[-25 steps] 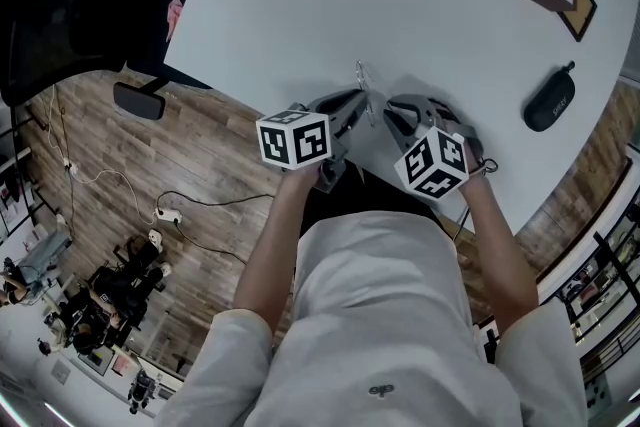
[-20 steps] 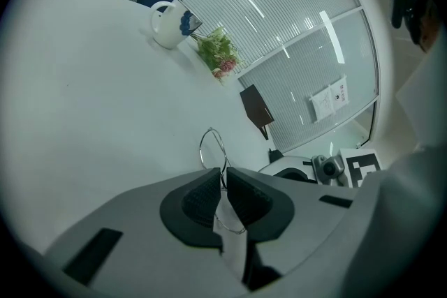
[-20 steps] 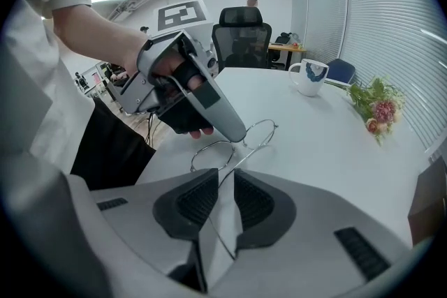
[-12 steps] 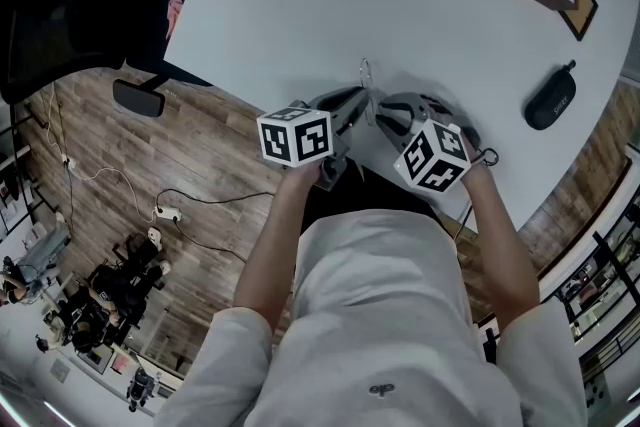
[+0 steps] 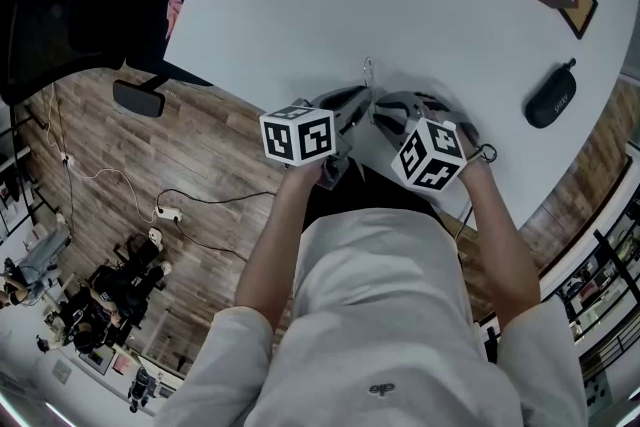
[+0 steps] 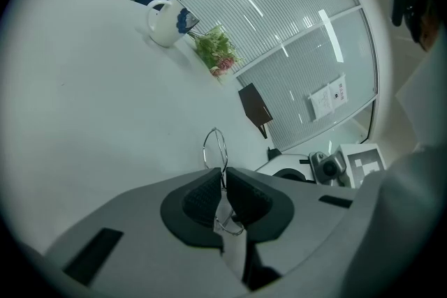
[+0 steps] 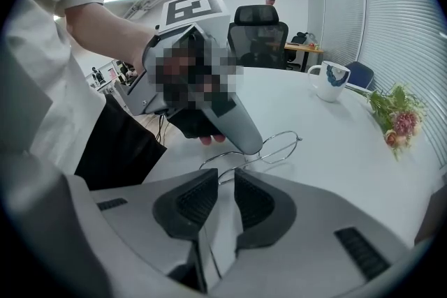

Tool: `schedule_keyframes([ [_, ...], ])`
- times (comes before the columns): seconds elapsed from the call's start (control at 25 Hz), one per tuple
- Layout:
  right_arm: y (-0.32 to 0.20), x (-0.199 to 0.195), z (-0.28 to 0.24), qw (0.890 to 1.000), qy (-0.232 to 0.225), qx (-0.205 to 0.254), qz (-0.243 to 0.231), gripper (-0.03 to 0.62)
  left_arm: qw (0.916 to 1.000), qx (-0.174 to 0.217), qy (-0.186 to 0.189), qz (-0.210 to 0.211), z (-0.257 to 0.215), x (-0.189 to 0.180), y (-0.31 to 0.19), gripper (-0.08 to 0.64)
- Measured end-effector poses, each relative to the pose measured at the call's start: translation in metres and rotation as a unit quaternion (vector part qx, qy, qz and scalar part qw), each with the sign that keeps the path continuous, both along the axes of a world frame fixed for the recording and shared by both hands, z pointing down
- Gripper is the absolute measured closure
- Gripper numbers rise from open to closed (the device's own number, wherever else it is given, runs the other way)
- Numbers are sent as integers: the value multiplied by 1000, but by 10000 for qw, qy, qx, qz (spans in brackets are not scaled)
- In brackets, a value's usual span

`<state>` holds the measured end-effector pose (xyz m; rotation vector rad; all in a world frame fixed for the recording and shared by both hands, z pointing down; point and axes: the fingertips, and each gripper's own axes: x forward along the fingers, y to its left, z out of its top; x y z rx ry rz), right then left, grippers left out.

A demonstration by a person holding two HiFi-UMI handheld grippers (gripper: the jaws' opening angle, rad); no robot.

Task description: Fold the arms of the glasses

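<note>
The left gripper [image 6: 223,174] clamps the glasses [image 6: 215,148] near the edge of the table [image 5: 450,25]; the right gripper [image 7: 225,178], jaws just opened and apart, has a wire arm entering their mouth from 12 o'clock, unpinched.

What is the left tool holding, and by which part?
The glasses, pinched by the left tool at about the bridge, with one lens rim poking out past the jaws.
</note>
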<state>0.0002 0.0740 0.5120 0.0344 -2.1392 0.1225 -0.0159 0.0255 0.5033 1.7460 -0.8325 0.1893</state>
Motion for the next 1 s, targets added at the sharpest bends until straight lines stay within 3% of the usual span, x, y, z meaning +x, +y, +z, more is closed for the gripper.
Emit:
schedule_keyframes([
  [0.28,-3,4,-4,9997,88,208,1,518,10000,-26,0,65,0,1,2,523],
  [0.56,-14,22,-17,9979,19,302,580,527,9998,-39,-20,194,0,1,2,523],
  [0.8,-14,60,-26,9913,142,315,1272,528,9996,-41,-40,288,-1,4,2,523],
  [1.0,3,83,-18,9882,338,195,1479,526,9992,-44,-54,397,-1,5,2,523],
])
